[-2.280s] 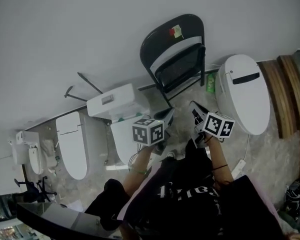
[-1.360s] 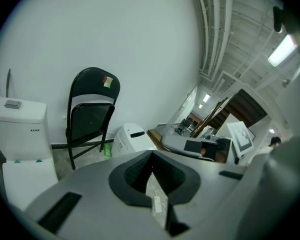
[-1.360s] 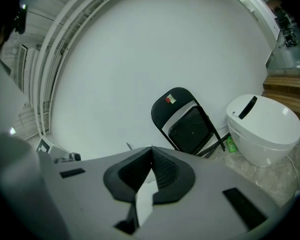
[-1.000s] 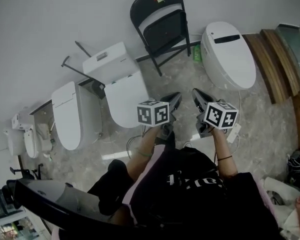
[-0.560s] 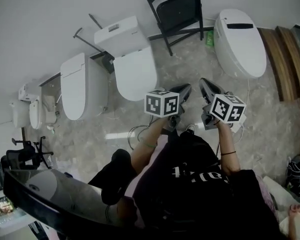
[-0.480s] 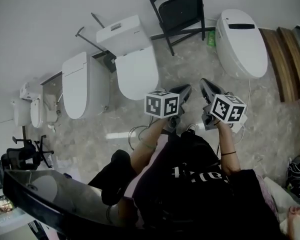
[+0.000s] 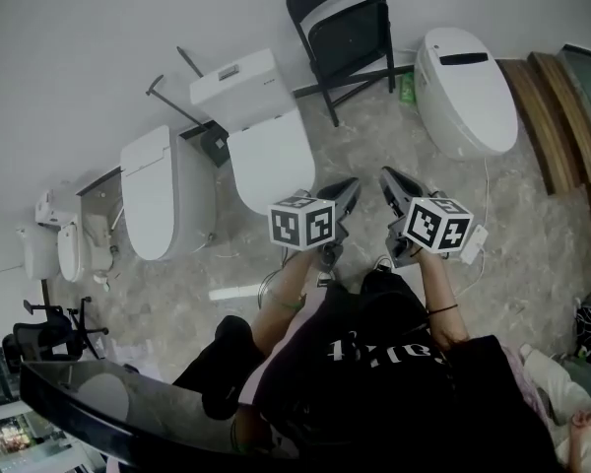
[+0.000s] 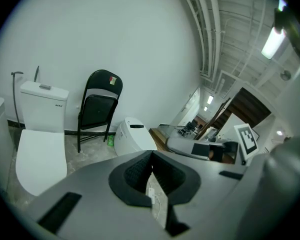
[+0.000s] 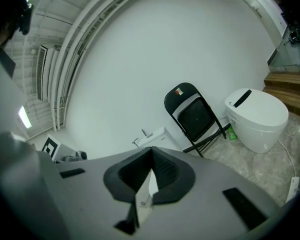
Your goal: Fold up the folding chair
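The black folding chair (image 7: 343,28) stands against the white wall, its seat flat up against the backrest and a small sticker at the top. It also shows in the left gripper view (image 8: 97,111) and the right gripper view (image 9: 195,116), some way off. My left gripper (image 7: 347,193) and right gripper (image 7: 389,180) are side by side in front of the person's body, pointing toward the chair and well short of it. Both are shut with nothing between the pads, as the left gripper (image 8: 151,159) and right gripper (image 9: 151,160) show in their own views.
A white toilet with a tank (image 7: 256,126) stands left of the chair, another toilet (image 7: 163,195) further left, and a tankless toilet (image 7: 466,87) to the right. A green bottle (image 7: 406,87) sits by the chair's feet. Wooden steps (image 7: 561,97) are at far right; a power strip (image 7: 470,246) lies on the floor.
Both grippers have drawn back from the chair, which stands farther from them than in the oldest frame. The jaws stayed shut and empty.
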